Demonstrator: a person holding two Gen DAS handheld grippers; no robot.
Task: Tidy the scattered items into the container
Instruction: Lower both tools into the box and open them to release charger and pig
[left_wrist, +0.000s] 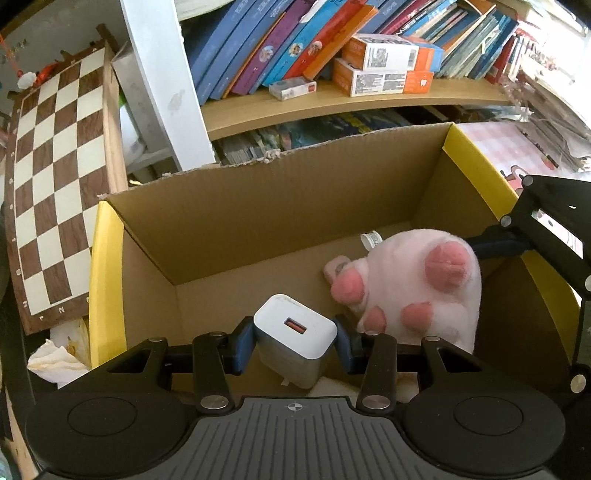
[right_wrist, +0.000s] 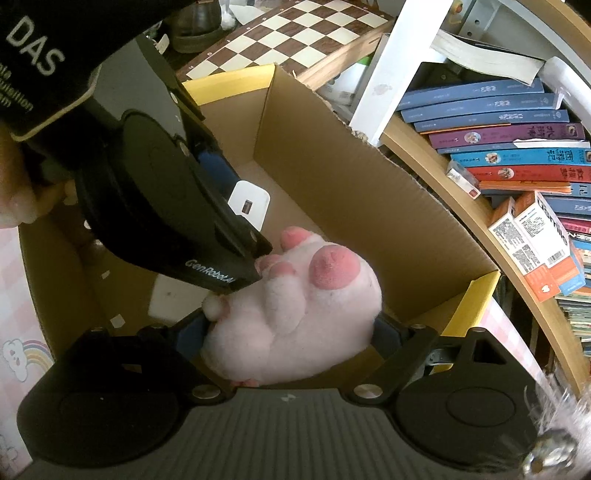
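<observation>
Looked like a lived-in home, likely a child's room or study corner. Wooden bookshelf (left_wrist: 332, 103) crammed with leaning paperbacks (left_wrist: 258, 44), many with cartoon covers, plus small cartons (left_wrist: 384, 70) lying loose in front of them. More books (right_wrist: 491, 140) stacked flat and picture books wedged on the lower shelf. Chessboard (left_wrist: 51, 184) propped up beside the shelf. Pink checked surface with a rainbow-and-cloud print (right_wrist: 22, 354) at the edge. Cardboard box (left_wrist: 258, 206) with a torn rim, holding a plush paw (left_wrist: 413, 284) and a charger (left_wrist: 295, 332). Crumpled tissue (left_wrist: 59, 354) nearby.
</observation>
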